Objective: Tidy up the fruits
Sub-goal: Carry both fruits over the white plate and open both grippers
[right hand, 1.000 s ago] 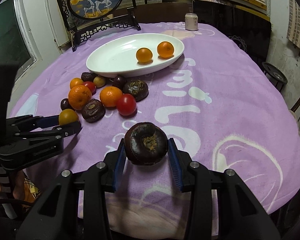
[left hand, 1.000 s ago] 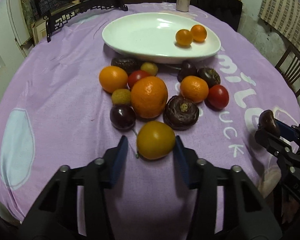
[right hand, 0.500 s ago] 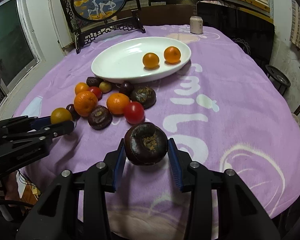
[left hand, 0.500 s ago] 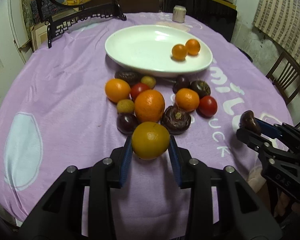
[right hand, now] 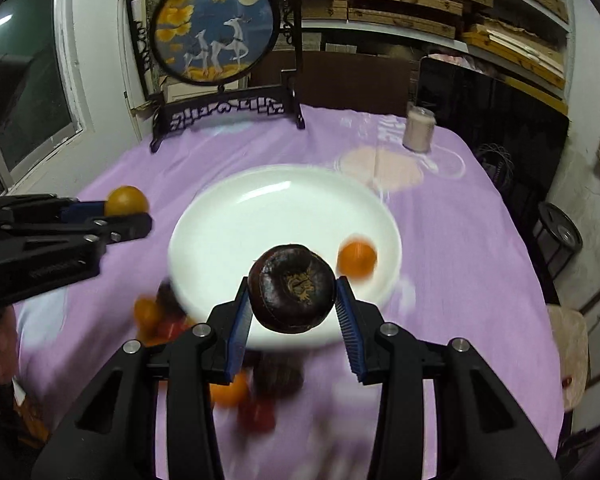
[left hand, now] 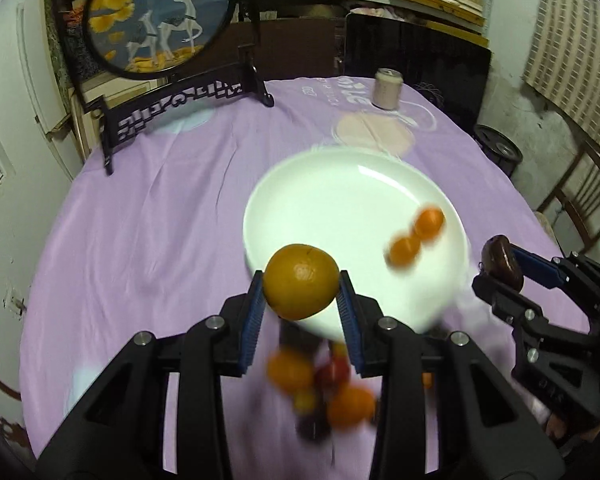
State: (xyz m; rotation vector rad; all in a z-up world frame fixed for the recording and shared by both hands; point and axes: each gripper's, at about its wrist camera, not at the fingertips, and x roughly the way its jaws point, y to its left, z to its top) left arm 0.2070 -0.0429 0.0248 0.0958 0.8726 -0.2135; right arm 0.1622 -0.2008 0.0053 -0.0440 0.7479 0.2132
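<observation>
Left claw [left hand: 301, 294]: clamped on yellow-orange citrus [left hand: 301, 281], held above near rim of white plate [left hand: 352, 184]. Right claw [right hand: 293, 300]: clamped on dark round fruit [right hand: 292, 288] (calyx facing cam), also over plate. Both prob. firm, roundish, roll-prone; grip across widest part, moderate squeeze. Loose fruit pile [left hand: 320, 392] blurred, near table edge.

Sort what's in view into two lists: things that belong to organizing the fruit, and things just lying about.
Belongs to the job:
- yellow-orange fruit, held by the left gripper
- dark purple fruit, held by the right gripper
- white plate
- two small oranges on it
- blurred fruit pile

Lying about:
- can
- round deer screen
- purple tablecloth
</observation>
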